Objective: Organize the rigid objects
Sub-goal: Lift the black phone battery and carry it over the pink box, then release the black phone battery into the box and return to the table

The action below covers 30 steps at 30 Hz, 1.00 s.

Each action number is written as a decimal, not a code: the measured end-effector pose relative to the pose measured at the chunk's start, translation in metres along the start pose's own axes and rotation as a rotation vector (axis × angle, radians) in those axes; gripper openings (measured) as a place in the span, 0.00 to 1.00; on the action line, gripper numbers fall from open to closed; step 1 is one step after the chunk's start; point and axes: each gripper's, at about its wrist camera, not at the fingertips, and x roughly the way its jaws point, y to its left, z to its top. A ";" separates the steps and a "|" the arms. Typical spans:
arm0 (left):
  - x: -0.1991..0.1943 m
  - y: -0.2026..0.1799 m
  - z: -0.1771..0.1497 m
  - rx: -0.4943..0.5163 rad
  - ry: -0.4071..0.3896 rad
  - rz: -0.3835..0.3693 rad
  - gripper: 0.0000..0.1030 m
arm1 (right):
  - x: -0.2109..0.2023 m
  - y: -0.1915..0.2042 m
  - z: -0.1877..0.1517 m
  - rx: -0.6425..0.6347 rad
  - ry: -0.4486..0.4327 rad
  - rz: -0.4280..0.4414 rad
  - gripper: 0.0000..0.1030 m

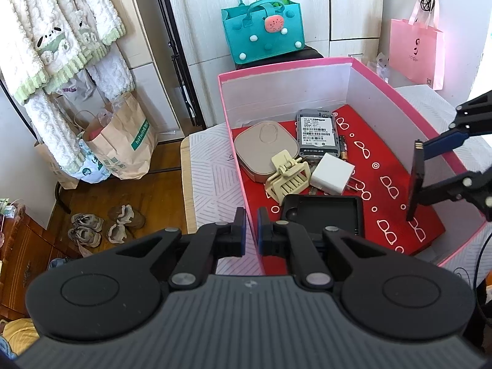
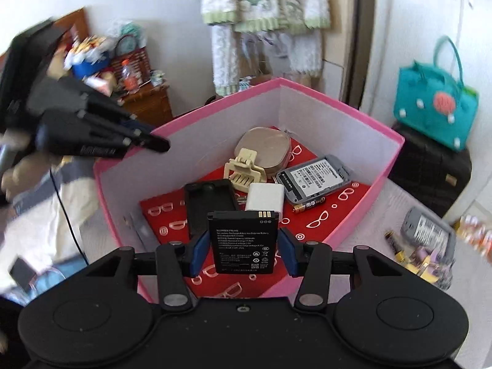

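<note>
A pink box (image 1: 286,67) with white inner walls and a red glasses-print floor stands on the bed. My left gripper (image 1: 252,215) is shut on its near wall. Over the box my right gripper (image 2: 244,253) is shut on a flat black phone battery (image 2: 243,233), held upright; the left wrist view shows that battery (image 1: 413,203) edge-on above the box's right side. Inside lie a beige rounded case (image 1: 266,149), a cream claw clip (image 1: 287,175), a white charger (image 1: 332,175), a grey labelled device (image 1: 318,136), an AA battery (image 1: 343,147) and a black tray (image 1: 323,215).
Outside the box, on the bedspread at the right wrist view's right, lie another grey device (image 2: 430,230) and loose batteries (image 2: 396,243). A teal felt bag (image 1: 261,30) stands behind the box, a pink paper bag (image 1: 416,52) hangs at the right, and paper bags (image 1: 123,141) and shoes sit on the floor.
</note>
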 end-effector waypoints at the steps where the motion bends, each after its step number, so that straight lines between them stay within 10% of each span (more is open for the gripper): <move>1: 0.000 0.000 0.000 -0.005 -0.001 -0.001 0.06 | 0.003 0.000 0.001 0.002 -0.003 -0.013 0.52; 16: 0.001 0.003 0.000 -0.028 -0.003 -0.008 0.06 | -0.050 -0.046 -0.026 0.041 -0.432 -0.224 0.66; 30: 0.004 0.001 0.002 -0.049 0.004 0.000 0.06 | -0.023 -0.152 -0.061 0.245 -0.283 -0.316 0.65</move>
